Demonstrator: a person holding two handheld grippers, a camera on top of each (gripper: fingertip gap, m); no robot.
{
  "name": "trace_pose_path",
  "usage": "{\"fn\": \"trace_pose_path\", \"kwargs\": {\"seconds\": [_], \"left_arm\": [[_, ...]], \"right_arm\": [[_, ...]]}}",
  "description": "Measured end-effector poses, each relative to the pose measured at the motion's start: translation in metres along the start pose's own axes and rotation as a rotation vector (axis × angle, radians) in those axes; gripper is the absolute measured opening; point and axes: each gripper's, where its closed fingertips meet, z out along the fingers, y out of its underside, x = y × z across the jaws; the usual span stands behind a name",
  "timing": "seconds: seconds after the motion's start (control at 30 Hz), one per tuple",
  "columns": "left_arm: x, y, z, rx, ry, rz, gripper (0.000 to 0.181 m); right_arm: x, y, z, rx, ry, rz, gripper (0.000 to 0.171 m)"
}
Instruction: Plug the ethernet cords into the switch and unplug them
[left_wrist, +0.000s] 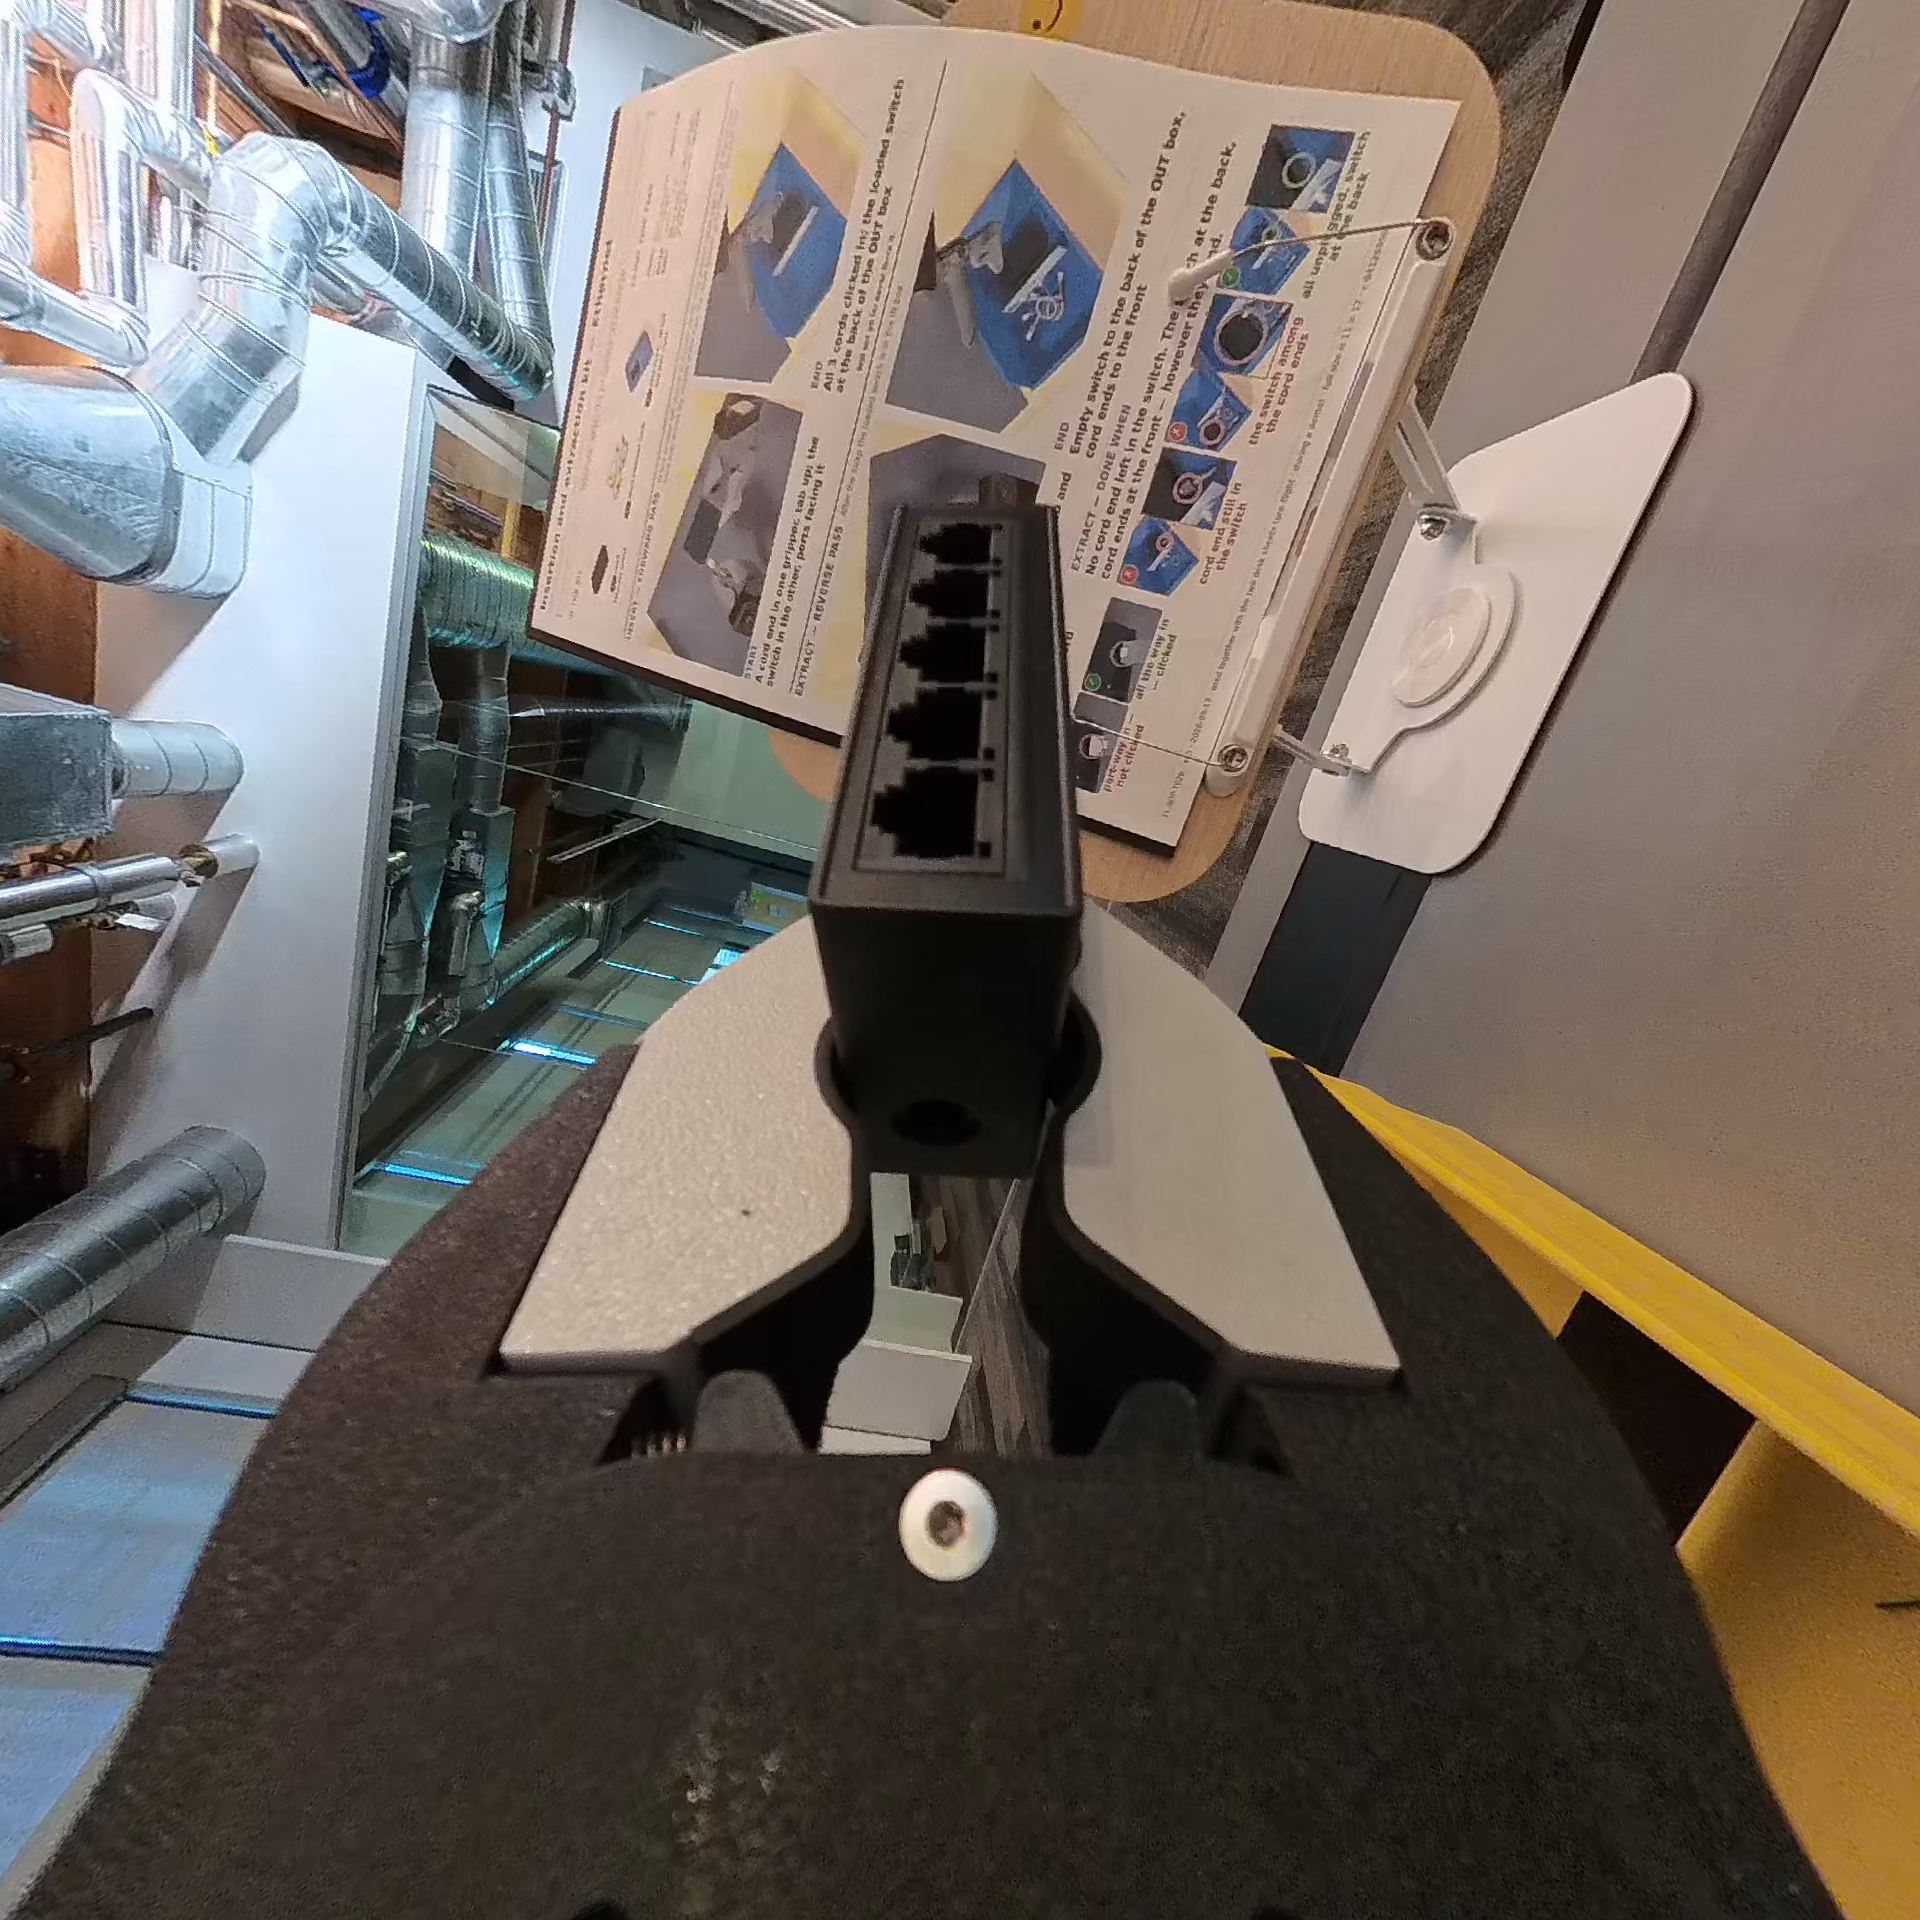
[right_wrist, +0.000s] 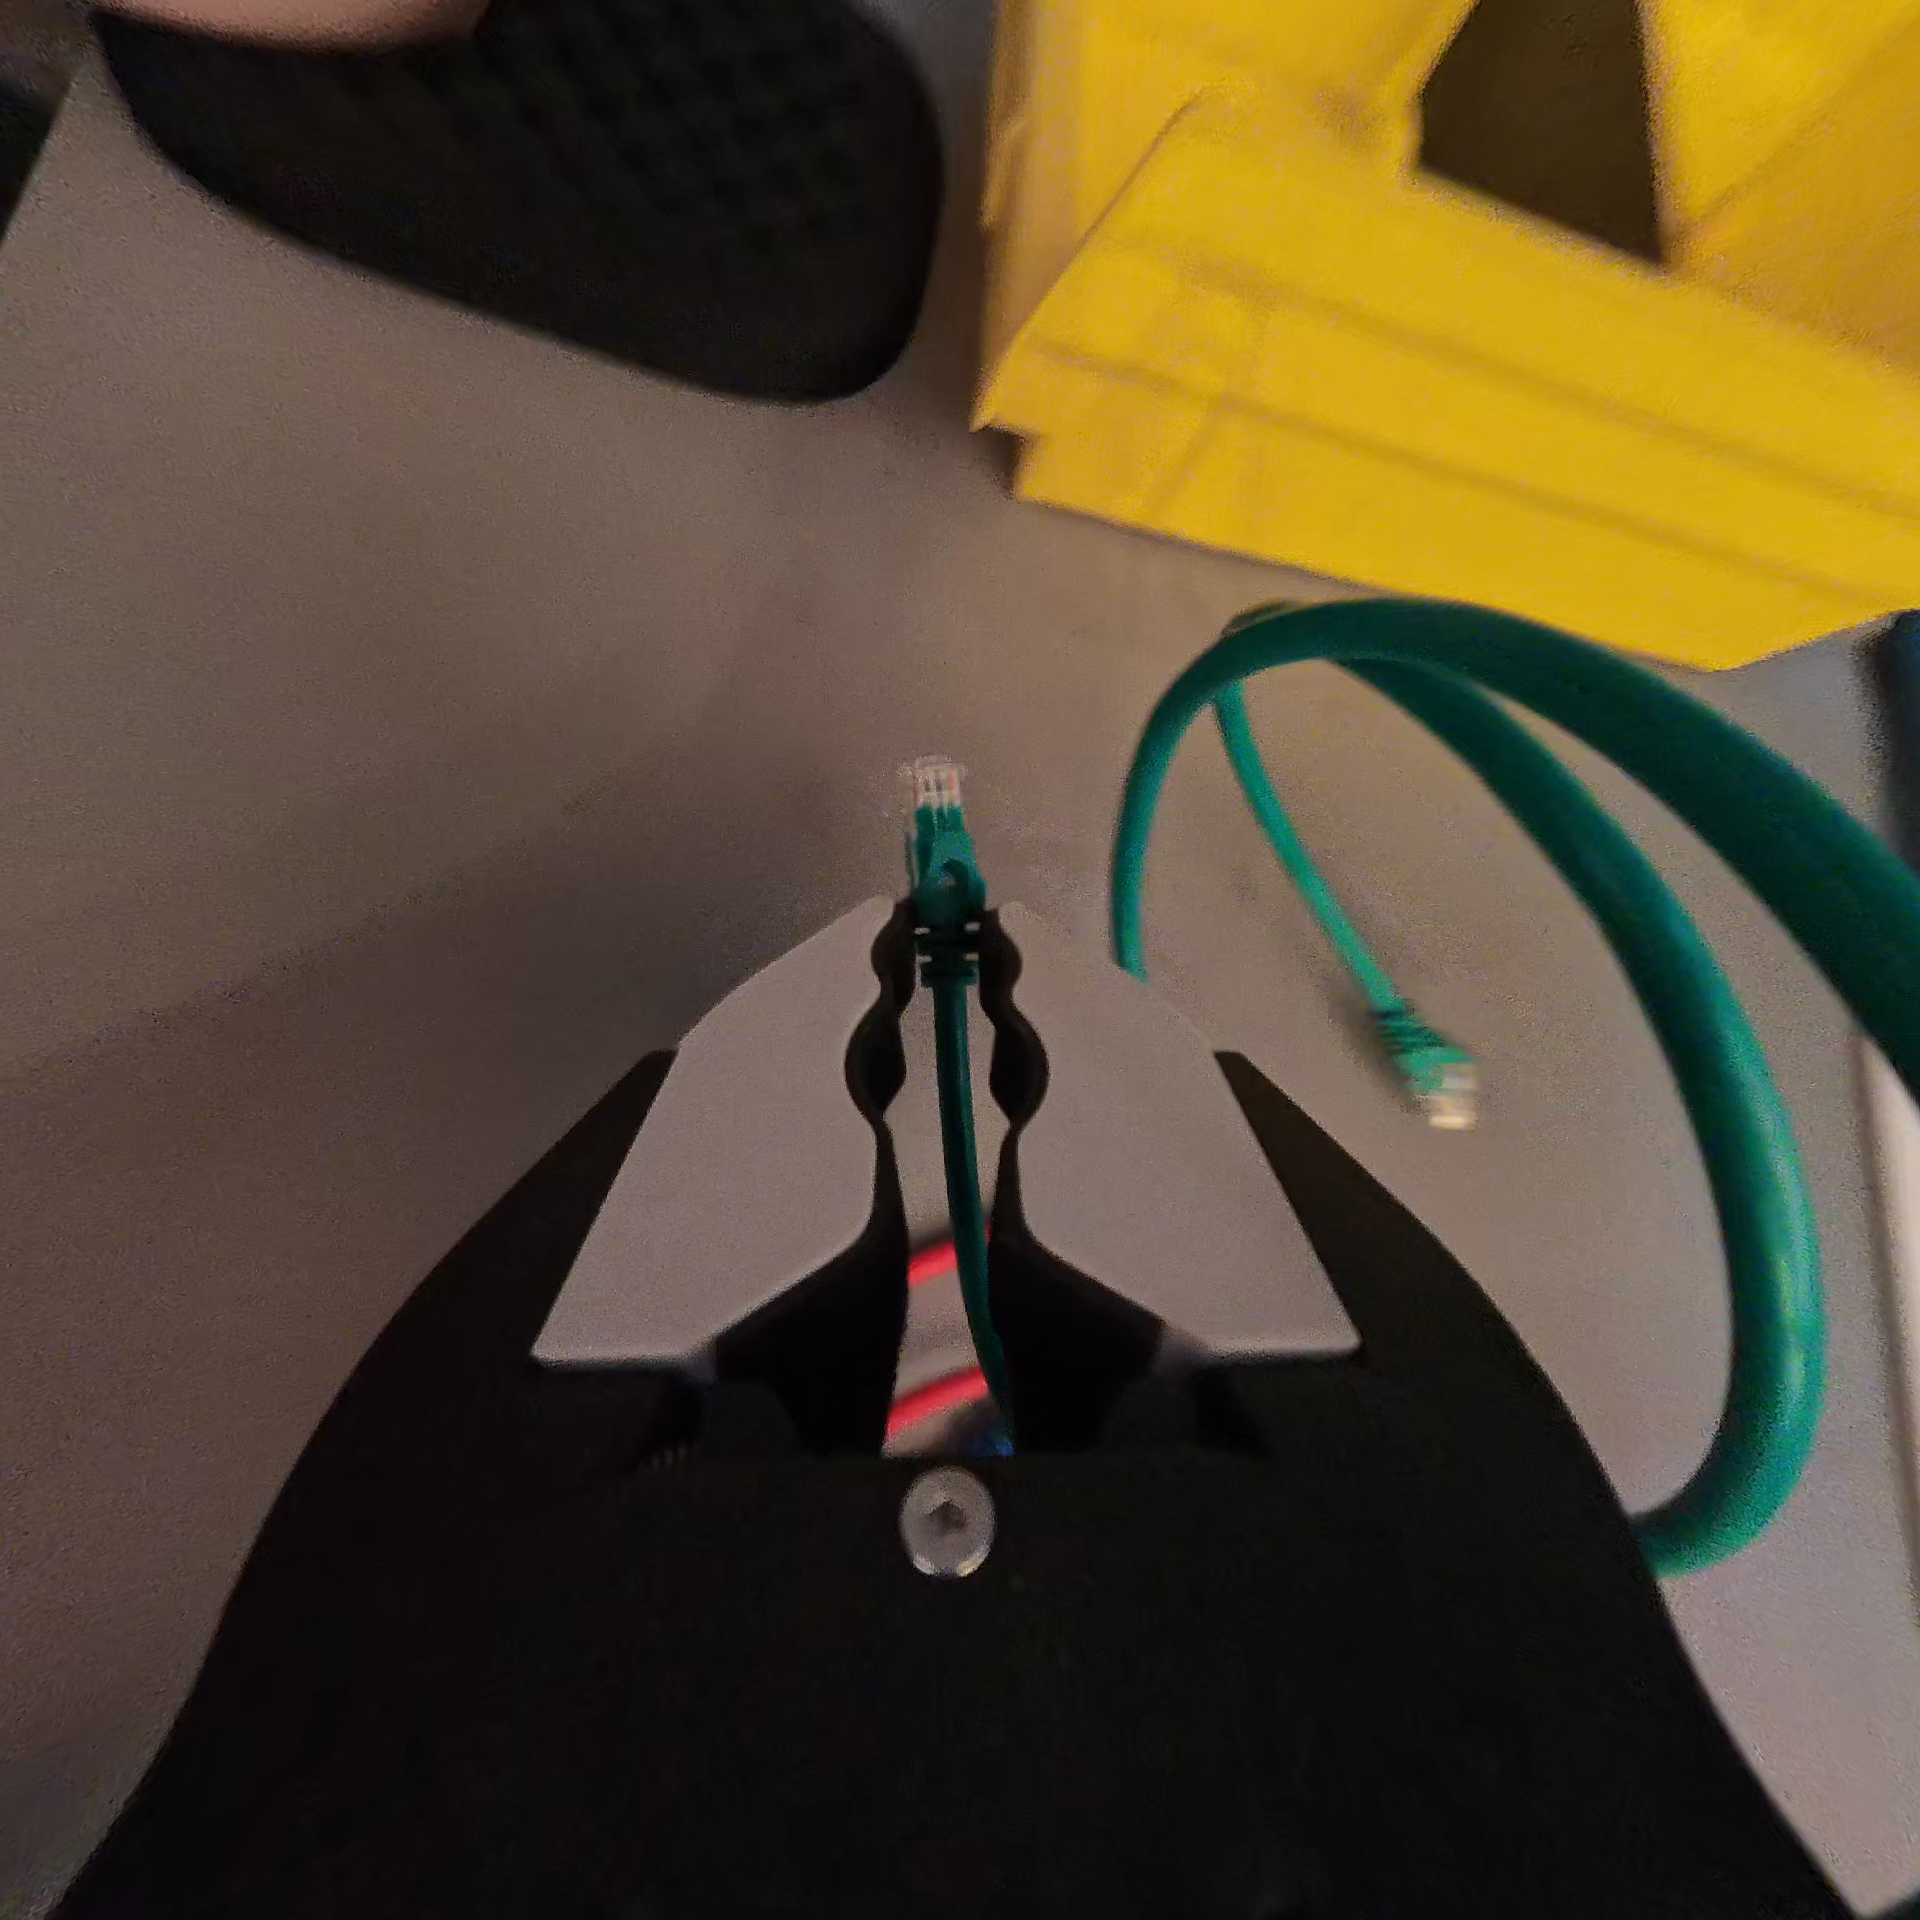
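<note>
Shiny silver pipes (left_wrist: 260, 312) run across the room behind my left hand, and a big paper sheet (left_wrist: 935, 364) with small pictures sits on a wooden stand (left_wrist: 1455, 135). Beside it I see a white plate (left_wrist: 1475, 644) stuck on a grey wall.

I hold the left gripper (left_wrist: 951, 1060) up in the air. Its fingers (left_wrist: 717, 1164) are squeezed tight on the black switch (left_wrist: 951, 748), pinching it by one short end. The switch sticks straight out past the tips. Its row of five dark holes faces me, and every hole is bare. A yellow box (left_wrist: 1558, 1268) shows low on the right.

My right gripper (right_wrist: 945, 935) points down at the grey tabletop (right_wrist: 416, 727). Its fingers (right_wrist: 769, 1122) are nearly closed and pinch the green cord (right_wrist: 961, 1143) just behind its clear plug (right_wrist: 933, 790). The plug pokes out in front of the tips, up off the tabletop. The rest of the cord swings round in a big loop on the right, and its other end (right_wrist: 1429, 1070) hangs there looking blurry. The yellow box is near the top right, and something dark and bumpy (right_wrist: 540, 187) lies at the top left. A bit of red wire (right_wrist: 935, 1392) peeks out between my fingers.
</note>
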Motion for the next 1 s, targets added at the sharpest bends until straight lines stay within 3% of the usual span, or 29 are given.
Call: {"fn": "trace_pose_path", "kwargs": {"seconds": [0.17, 0.23, 0.3, 0.37, 0.47, 0.57, 0.7, 1.0], "left_arm": [[0.005, -0.001, 0.003, 0.002, 0.012, 0.017, 0.029], [0.01, 0.0, 0.006, -0.009, 0.024, 0.028, 0.029], [0.014, 0.0, 0.009, -0.019, 0.034, 0.043, 0.029], [0.017, -0.001, 0.01, -0.024, 0.039, 0.059, 0.029], [0.024, -0.002, 0.013, -0.032, 0.057, 0.084, 0.029], [0.034, -0.006, 0.016, -0.032, 0.081, 0.113, 0.029], [0.05, -0.016, 0.021, -0.016, 0.113, 0.163, 0.029], [0.076, -0.036, 0.025, 0.023, 0.154, 0.247, 0.029]], "right_arm": [[0.07, -0.032, -0.071, 0.158, 0.214, 0.143, 0.013], [0.107, -0.032, -0.103, 0.254, 0.29, 0.352, 0.013], [0.131, -0.036, -0.129, 0.441, 0.233, 0.648, 0.013], [0.146, -0.036, -0.147, 0.58, 0.226, 0.798, 0.013], [0.15, -0.03, -0.144, 0.516, 0.247, 0.843, 0.013], [0.136, -0.035, -0.136, 0.39, 0.264, 0.732, 0.013], [0.139, -0.019, -0.138, 0.127, 0.48, 0.565, 0.013], [0.133, -0.014, -0.133, -0.047, 0.526, 0.504, 0.013]]}}
